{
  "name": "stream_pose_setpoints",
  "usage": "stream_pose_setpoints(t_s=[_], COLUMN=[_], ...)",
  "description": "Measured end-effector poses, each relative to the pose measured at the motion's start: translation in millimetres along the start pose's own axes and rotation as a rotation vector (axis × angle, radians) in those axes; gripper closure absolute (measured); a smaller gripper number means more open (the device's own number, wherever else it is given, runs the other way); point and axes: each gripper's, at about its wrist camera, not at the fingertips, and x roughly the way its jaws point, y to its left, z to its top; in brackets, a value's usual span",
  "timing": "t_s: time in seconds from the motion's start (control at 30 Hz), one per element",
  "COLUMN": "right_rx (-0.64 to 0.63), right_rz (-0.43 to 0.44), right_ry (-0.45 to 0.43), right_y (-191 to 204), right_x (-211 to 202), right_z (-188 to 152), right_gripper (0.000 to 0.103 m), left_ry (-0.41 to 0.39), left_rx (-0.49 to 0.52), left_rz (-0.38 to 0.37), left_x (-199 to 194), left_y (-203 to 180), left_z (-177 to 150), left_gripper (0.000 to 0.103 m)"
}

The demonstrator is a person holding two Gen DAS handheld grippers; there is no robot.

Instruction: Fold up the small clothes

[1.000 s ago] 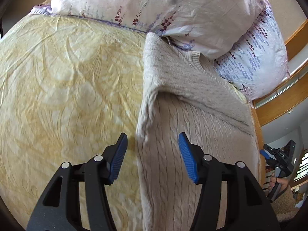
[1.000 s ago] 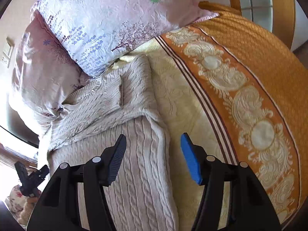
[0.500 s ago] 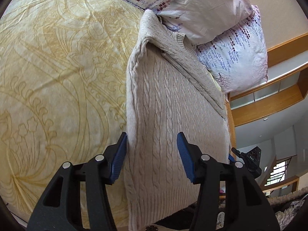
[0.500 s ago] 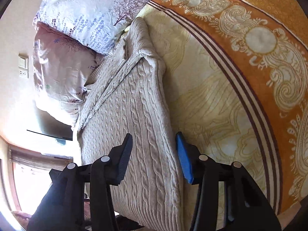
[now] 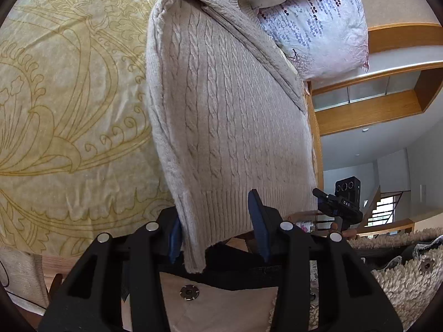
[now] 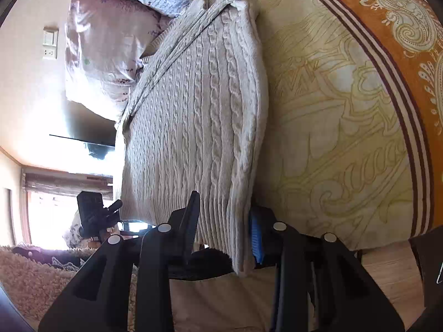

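Observation:
A beige cable-knit sweater lies lengthwise on the yellow bedspread, sleeves folded in, its collar near the pillows. Its ribbed hem hangs over the bed's near edge. My left gripper is open, and the hem's left corner sits between its blue pads. My right gripper is open too, and the hem's right corner sits between its fingers. The sweater also fills the middle of the right wrist view. Each gripper shows small in the other's view.
Floral pillows lie at the head of the bed, against the sweater's collar. An orange patterned border runs along the bedspread's right side. A wooden bed frame and a fleecy jacket are at the right.
Both grippers have drawn back down the sweater from its middle to the hem at the bed's edge. The hem corners now sit between the open fingers.

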Motion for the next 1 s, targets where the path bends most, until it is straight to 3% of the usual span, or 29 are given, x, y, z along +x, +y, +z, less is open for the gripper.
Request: stream_pose_setpoints(t_s=[0.13,0.2,0.33,0.37,0.47,0.7,1.0], right_rx=[-0.063,-0.113,-0.183,-0.202,-0.254,-0.297,-0.281], right_rz=[-0.028,-0.061,-0.125,-0.132,-0.137,-0.116,-0.109], right_ry=[0.029,0.043,0.008,-0.009,-0.072,-0.208,-0.355], right_y=[11,18,27,29,39,54,67], right_x=[7,11,13,12,5,-9,-15], right_z=[-2,-1,-3,-3,0,18,43], right_gripper=[0.075,0.083,0.094,0.094,0.095,0.095,0.095], left_ry=[0.056,0.099,0.109,0.1,0.054,-0.081,-0.245], left_rx=[0.011,0.035,0.043,0.043,0.055,0.063,-0.024], left_rz=[0.018,0.037,0.071,0.071,0.046,-0.002,-0.017], left_x=[7,13,16,15,6,-18,-40], left_y=[-5,-11,-14,-14,-14,-16,-3], left_z=[3,5,11,12,14,36,60], left_gripper=[0.067,0.072,0.083,0.089,0.093,0.095,0.095])
